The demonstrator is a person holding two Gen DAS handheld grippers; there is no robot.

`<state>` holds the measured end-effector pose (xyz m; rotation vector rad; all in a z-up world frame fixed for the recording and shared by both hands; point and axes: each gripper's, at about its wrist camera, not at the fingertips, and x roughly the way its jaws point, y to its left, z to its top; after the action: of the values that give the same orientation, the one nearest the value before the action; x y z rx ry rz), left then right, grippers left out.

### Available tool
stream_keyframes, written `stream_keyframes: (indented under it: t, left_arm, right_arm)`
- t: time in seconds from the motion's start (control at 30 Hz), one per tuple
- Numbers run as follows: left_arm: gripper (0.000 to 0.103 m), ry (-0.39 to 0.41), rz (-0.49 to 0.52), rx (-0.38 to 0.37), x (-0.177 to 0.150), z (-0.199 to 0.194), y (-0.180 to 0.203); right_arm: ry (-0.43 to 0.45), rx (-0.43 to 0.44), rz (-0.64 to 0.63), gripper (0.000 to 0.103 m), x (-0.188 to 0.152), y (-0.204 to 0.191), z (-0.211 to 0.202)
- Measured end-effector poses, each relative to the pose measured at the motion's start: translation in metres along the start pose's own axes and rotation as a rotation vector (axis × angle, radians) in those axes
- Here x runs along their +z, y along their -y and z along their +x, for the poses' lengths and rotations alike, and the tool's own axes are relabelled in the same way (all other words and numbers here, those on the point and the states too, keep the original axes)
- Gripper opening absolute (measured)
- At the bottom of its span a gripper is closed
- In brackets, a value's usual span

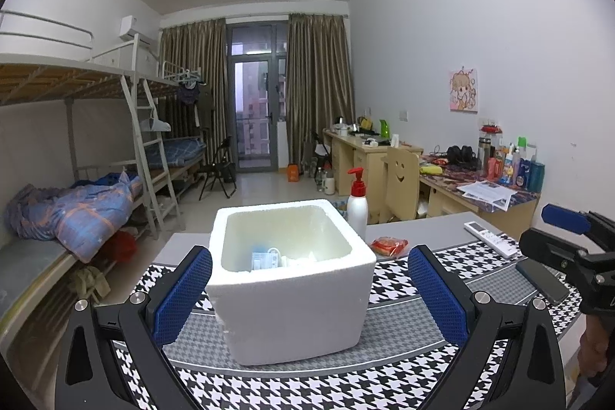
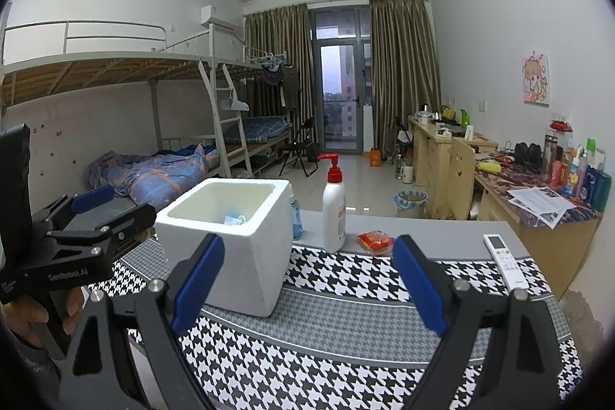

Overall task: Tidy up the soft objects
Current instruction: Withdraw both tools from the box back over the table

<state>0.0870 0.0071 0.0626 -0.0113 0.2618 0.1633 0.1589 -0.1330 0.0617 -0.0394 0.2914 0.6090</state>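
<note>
Both the left gripper (image 1: 309, 289) and right gripper (image 2: 307, 279) hang spread wide and empty; the foam box (image 1: 292, 279) sits between them, likely as the bin; 1 face mask (image 2: 234, 219) lies inside it; a red packet (image 2: 376, 241) waits just right of the box.

The left gripper (image 1: 309, 289) and the right gripper (image 2: 307, 281) share one build: black plastic frames with triangular cut-outs, round silver screws at the joints, and blue mesh-textured pads (image 1: 183, 294) on the fingers. The left one's black body carries white lettering
</note>
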Motion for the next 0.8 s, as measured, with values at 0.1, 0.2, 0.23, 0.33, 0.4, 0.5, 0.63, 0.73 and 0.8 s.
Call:
stream_keyframes:
  t: [0.1, 0.2, 0.23, 0.33, 0.4, 0.5, 0.63, 0.73, 0.8]
  left_arm:
    - [0.102, 0.007, -0.002, 0.001, -0.004, -0.006, 0.001]
    - [0.102, 0.013, -0.008, -0.003, -0.008, -0.010, 0.002]
    - [0.102, 0.014, -0.012, -0.006, -0.009, -0.011, 0.002]
    - [0.102, 0.023, -0.021, -0.009, -0.011, -0.014, 0.003]
    - [0.102, 0.026, -0.022, -0.011, -0.014, -0.017, 0.004]
    - [0.102, 0.033, -0.023, -0.006, -0.017, -0.021, 0.004]
    - [0.102, 0.044, -0.032, 0.000, -0.019, -0.025, 0.002]
    - [0.102, 0.051, -0.038, 0.007, -0.023, -0.028, 0.002]
    - [0.102, 0.056, -0.041, 0.010, -0.027, -0.029, 0.001]
  right_arm:
    - [0.020, 0.002, -0.003, 0.099, -0.005, -0.002, -0.005]
    - [0.028, 0.009, -0.002, 0.099, -0.010, -0.004, -0.009]
    - [0.030, 0.009, 0.001, 0.099, -0.011, -0.004, -0.010]
    - [0.030, 0.012, 0.005, 0.099, -0.017, -0.004, -0.011]
    - [0.034, 0.013, 0.008, 0.099, -0.019, -0.004, -0.012]
    - [0.034, 0.004, 0.009, 0.100, -0.023, -0.006, -0.013]
    - [0.048, 0.006, 0.006, 0.102, -0.029, -0.008, -0.016]
    - [0.046, 0.009, 0.007, 0.102, -0.033, -0.009, -0.016]
    - [0.043, 0.012, 0.013, 0.102, -0.036, -0.009, -0.015]
